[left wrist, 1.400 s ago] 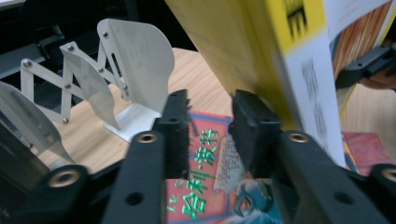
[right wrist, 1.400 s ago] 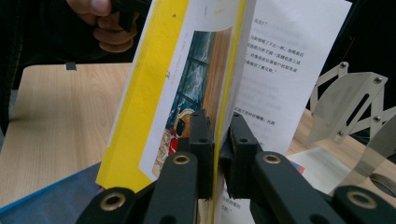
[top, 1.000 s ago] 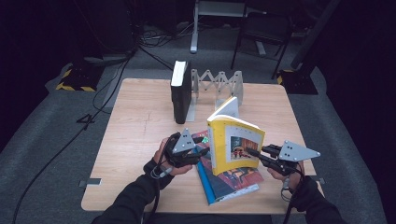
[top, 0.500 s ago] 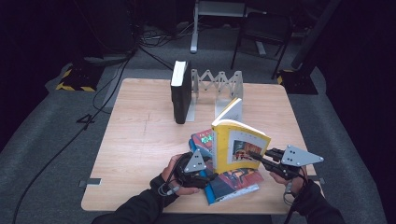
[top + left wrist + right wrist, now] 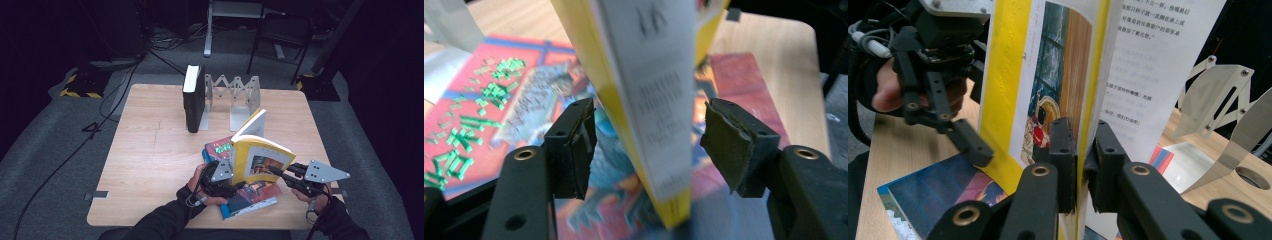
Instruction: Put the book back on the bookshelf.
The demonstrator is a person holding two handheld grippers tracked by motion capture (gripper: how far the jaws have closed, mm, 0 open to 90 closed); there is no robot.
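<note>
A yellow paperback (image 5: pixel 260 155) stands half open above two books lying flat, a red-covered one (image 5: pixel 220 147) and a blue one (image 5: pixel 250 200). My right gripper (image 5: pixel 277 172) is shut on the yellow book's front cover (image 5: pixel 1013 75), its jaws pinching the cover's edge (image 5: pixel 1083 150). My left gripper (image 5: pixel 239 184) is at the book's lower spine. Its jaws have just been opening and now stand on either side of the spine (image 5: pixel 644 75) without touching it (image 5: pixel 649 145). The red cover (image 5: pixel 474 110) lies beneath.
A thick black book (image 5: pixel 193 100) stands upright in a folding metal rack (image 5: pixel 235 95) at the back of the wooden table (image 5: pixel 150 150). The flat books lie near the table's front edge. A chair (image 5: pixel 280 35) and cables are on the floor beyond.
My left gripper has moved toward the near edge and to the right, down to the yellow book's lower spine. The book has tipped a little to the right. The right gripper has stayed put.
</note>
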